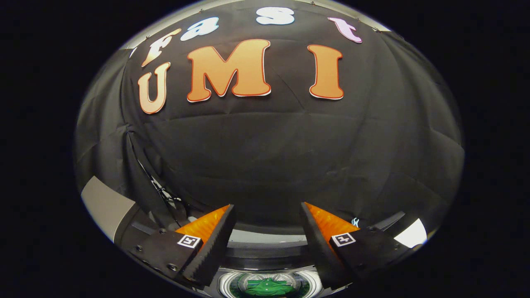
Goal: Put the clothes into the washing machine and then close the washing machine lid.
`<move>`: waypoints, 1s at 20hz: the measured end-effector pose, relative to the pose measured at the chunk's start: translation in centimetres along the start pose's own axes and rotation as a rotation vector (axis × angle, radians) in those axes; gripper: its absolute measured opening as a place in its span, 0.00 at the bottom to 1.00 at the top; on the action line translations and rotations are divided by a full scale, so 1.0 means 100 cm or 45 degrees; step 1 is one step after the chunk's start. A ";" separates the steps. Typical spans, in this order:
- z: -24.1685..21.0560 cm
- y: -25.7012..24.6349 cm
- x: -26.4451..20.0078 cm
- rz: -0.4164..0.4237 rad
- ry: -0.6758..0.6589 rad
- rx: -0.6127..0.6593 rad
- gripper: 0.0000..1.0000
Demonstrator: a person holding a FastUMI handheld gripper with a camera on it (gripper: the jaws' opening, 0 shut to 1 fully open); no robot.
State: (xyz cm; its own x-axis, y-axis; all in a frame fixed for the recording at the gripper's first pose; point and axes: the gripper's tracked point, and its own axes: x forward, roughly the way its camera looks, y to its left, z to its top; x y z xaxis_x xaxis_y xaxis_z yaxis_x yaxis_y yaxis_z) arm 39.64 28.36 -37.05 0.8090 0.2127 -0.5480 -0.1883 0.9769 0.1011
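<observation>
the gripper hangs above a washing machine, its two orange-backed fingers spread wide apart with nothing between them, their black toothed pads facing each other across an empty gap. the fingers point toward the booth's black cloth wall, which rises beyond them. below the gap between the fingers, the round drum opening of the machine lies uncovered, and a green garment sits down inside it, near the middle of the drum. the machine's pale rim curves across just beyond the fingertips. a grey panel stands off to the left of the left finger, and dark cables trail down the wall near it. a bright white patch shows to the right of the right finger
</observation>
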 end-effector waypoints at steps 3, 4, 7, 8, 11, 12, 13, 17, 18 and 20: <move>-0.005 0.000 -0.012 -0.001 -0.013 0.000 0.99; -0.007 0.000 -0.015 -0.002 -0.018 -0.001 0.99; -0.011 0.001 -0.027 -0.007 -0.048 -0.001 0.99; -0.012 0.001 -0.031 -0.010 -0.060 -0.001 0.99; -0.020 0.002 -0.042 -0.013 -0.076 -0.002 0.99; -0.023 0.001 -0.046 -0.013 -0.074 -0.001 0.99; -0.027 0.002 -0.050 -0.014 -0.068 -0.003 0.99; -0.040 0.003 -0.063 -0.022 -0.047 -0.004 0.99; -0.044 0.003 -0.067 -0.024 -0.038 -0.003 0.99; -0.055 0.003 -0.077 -0.027 -0.011 -0.003 0.99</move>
State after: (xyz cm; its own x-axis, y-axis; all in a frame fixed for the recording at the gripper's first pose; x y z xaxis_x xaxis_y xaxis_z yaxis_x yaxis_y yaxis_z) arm 30.33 26.94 -37.34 0.8175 0.1918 -0.5430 -0.1719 0.9812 0.0877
